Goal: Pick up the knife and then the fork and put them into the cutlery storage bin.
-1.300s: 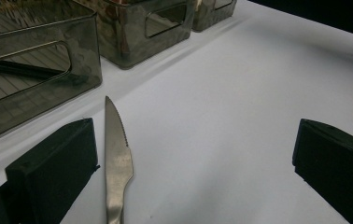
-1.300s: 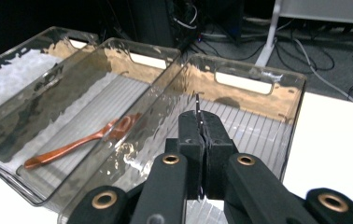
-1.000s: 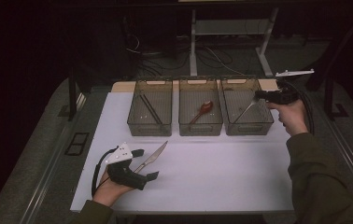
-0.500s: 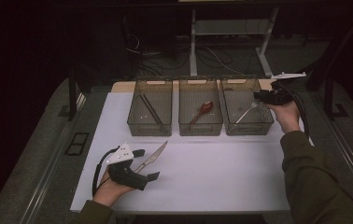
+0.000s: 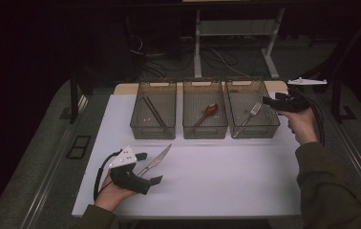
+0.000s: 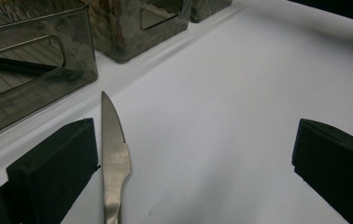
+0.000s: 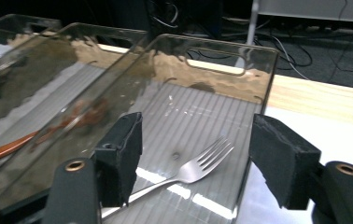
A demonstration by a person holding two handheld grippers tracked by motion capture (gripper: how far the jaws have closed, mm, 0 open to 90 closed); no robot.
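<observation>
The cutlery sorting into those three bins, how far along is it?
Mostly done, it seems: chopsticks, a wooden spoon and a fork each lie in their own bin. The right gripper, whose jaws have just been opening, is empty above the fork. Left: the knife on the mat between the open left gripper jaws.

Dim, dark surroundings; bright white table top (image 5: 226, 171), glare on bin (image 7: 198, 121) ribs, soft focus

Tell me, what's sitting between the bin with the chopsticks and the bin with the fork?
A third bin holding a reddish-brown spoon, seen in the high view.
</observation>
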